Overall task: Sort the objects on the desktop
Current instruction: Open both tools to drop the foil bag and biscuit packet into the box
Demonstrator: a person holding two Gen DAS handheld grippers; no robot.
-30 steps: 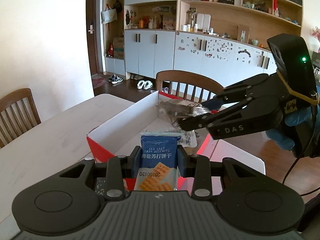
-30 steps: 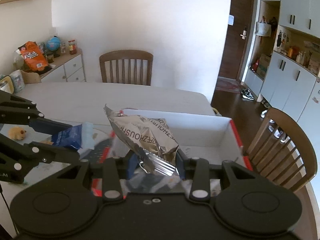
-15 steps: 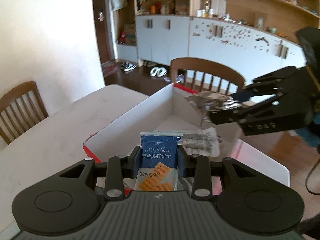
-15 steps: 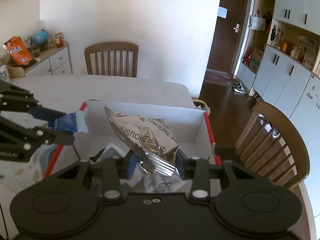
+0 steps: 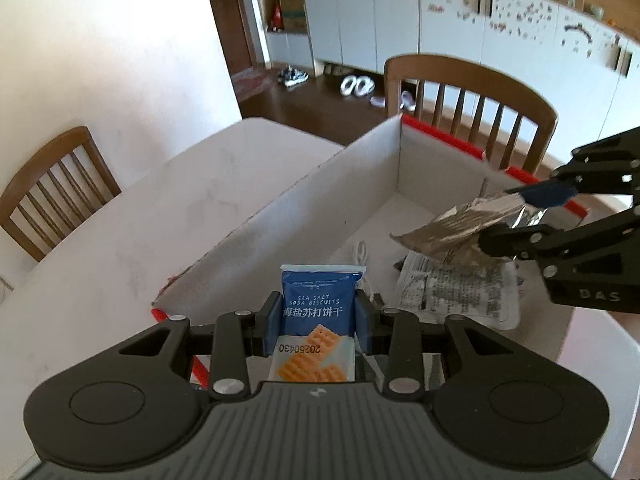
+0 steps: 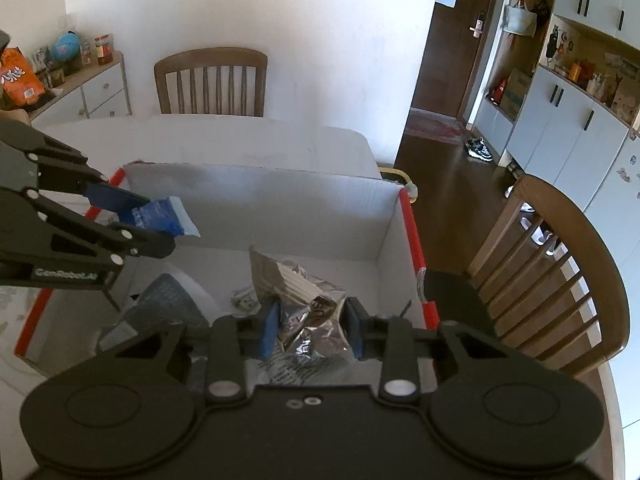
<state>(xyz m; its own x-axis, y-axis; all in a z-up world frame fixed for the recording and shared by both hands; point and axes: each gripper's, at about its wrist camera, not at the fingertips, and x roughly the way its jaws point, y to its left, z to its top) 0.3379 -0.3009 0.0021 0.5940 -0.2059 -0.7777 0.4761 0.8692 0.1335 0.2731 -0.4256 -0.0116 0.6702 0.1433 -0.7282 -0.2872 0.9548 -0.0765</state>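
A white table [image 5: 168,216] carries an open cardboard box [image 5: 280,220] with red edges. Over the box, at 6 o'clock in each wrist view, the left gripper [image 5: 316,320] clamps a blue biscuit packet [image 5: 316,300] – the right gripper [image 6: 310,326], jaws closing, pinches a crumpled silver snack bag [image 6: 296,292]

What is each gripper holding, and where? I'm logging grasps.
Left gripper: blue biscuit packet, mid-body. Right gripper, fingers closing: silver foil bag, crumpled lower end.

Around my table

I see a wooden chair [image 6: 211,80] at the wall, shoes [image 5: 294,76] on the floor, white cabinets [image 5: 400,12].
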